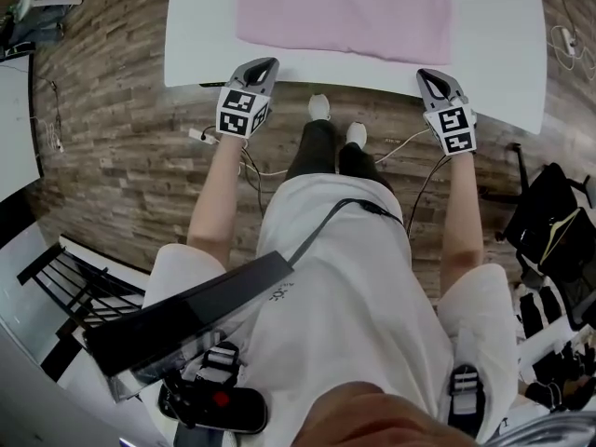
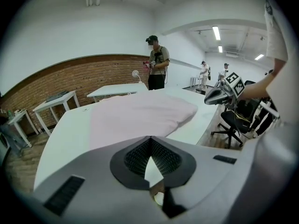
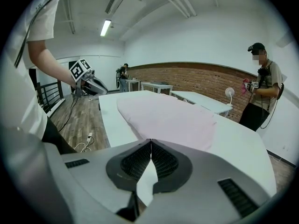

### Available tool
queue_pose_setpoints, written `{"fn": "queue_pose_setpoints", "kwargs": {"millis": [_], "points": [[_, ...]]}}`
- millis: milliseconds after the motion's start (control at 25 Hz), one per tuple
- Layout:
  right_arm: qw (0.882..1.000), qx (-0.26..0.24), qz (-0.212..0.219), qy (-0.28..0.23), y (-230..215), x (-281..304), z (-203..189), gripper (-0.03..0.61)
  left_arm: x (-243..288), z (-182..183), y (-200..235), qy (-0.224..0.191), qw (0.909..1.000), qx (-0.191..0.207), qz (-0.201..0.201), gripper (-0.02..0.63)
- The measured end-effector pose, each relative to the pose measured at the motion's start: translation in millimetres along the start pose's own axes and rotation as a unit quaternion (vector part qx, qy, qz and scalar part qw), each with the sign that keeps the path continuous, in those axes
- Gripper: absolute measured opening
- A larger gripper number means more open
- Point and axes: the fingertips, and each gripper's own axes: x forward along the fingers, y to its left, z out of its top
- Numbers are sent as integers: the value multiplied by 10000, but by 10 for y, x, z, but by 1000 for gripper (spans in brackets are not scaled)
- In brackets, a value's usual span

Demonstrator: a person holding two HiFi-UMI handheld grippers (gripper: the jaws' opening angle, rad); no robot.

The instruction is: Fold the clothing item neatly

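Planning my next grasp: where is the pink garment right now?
In the head view, the pink garment lies flat on the white table, just beyond the left hand-held gripper and the right hand-held gripper.

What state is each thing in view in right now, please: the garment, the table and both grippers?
Pink garment: lying flat on the table, apparently folded into a rectangle, touched by neither gripper.
White table: bears only the garment in the part that shows.
Left gripper: jaws together, nothing between them, at the table's near edge.
Right gripper: jaws together, nothing between them, at the table's near edge.
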Motion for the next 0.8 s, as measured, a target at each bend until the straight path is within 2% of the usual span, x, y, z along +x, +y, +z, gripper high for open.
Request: {"fn": "queue_pose_setpoints", "kwargs": {"millis": [280,480,680,800], "points": [[10000,-1,-57,20,50,38,70,2,-11,-15,136,70,9995,293,29,3],[9995,-173,-168,222,51,79,6,2,106,-10,213,152,9960,872,-128,3],[9979,-410,-324,380,31,155,50,2,277,-104,277,403,9863,1560,-348,3],[9974,-415,-387,439,17,182,71,2,357,-130,312,499,9827,1737,-409,15]]}}
